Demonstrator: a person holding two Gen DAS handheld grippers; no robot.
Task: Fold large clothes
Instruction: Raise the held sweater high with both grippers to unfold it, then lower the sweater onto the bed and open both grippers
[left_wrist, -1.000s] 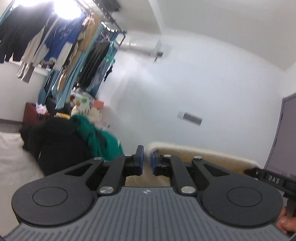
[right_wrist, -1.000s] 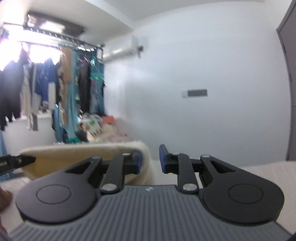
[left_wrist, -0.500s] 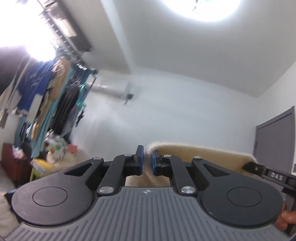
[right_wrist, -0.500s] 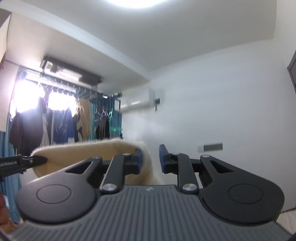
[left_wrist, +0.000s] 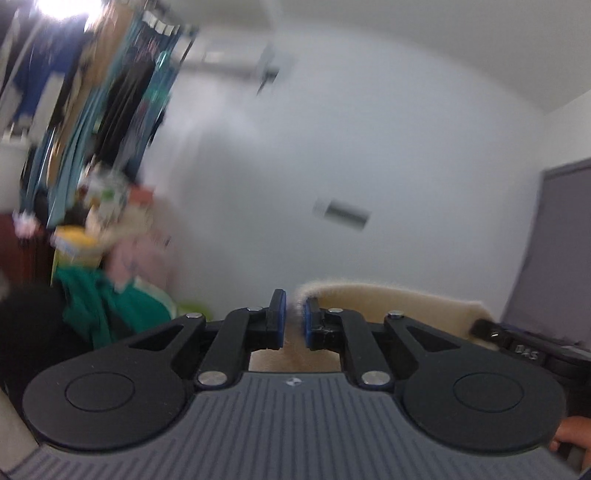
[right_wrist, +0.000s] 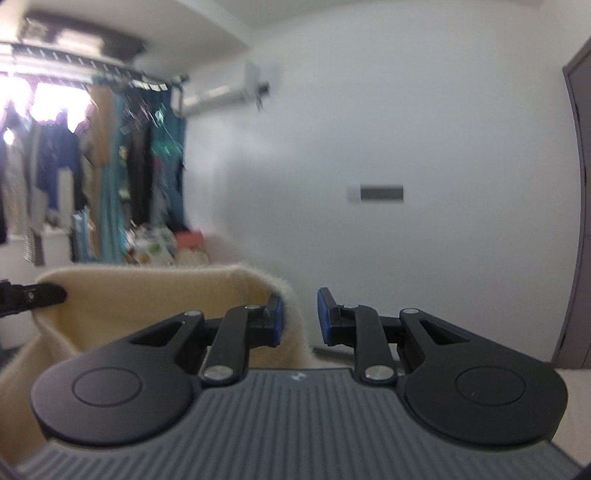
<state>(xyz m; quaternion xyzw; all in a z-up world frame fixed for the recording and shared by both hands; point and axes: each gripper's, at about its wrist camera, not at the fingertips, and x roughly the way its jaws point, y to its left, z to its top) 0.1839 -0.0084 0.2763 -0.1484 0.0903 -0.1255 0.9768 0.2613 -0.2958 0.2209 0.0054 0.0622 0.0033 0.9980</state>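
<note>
White walls fill most of both views, with a rail of hanging clothes (right_wrist: 103, 166) at the left and an air conditioner (right_wrist: 221, 94) high beside it. Both pictures are smeared by motion.

A cream fleecy garment (right_wrist: 159, 299) is held up in the air, its top edge stretched between two hand-held grippers. The left gripper (left_wrist: 293, 319) has the cloth's fluffy corner between its blue-padded fingers; those fingers are just parting, and the fleece is between them but no longer looks pinched. The right gripper (right_wrist: 299, 319) has fleece lying against its left pad only, with a clear gap to the other pad, so it appears released. A dark pile of clothes (left_wrist: 44, 332) lies low at the left, with green fabric (left_wrist: 110, 310) on it.

To do this step well, both corners should probably be let go together, level with each other, so the folded edge lands straight and unwrinkled.
</note>
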